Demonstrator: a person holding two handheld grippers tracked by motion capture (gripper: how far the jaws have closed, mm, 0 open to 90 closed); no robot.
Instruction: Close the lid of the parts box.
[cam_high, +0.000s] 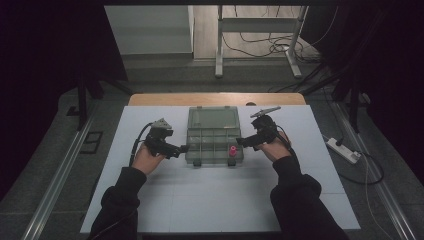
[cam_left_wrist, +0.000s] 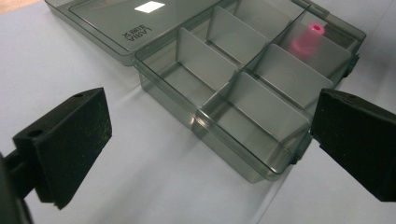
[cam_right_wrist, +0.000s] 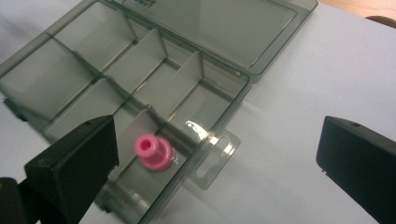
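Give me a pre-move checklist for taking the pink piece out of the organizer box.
1. Lid of the organizer box is swung fully open, lying flat behind the tray: ok.
2. Pink spool-shaped piece stands upright in the near right corner compartment, hole up: ok.
3. Right claw is open, jaws wide enough to straddle the piece: ok.
4. Left claw is open and empty at the box's left side, ready to steady it: ok.
5. Other compartments hold nothing that could snag: ok.
6. Whether the box will slide on the white table once touched: cannot tell.
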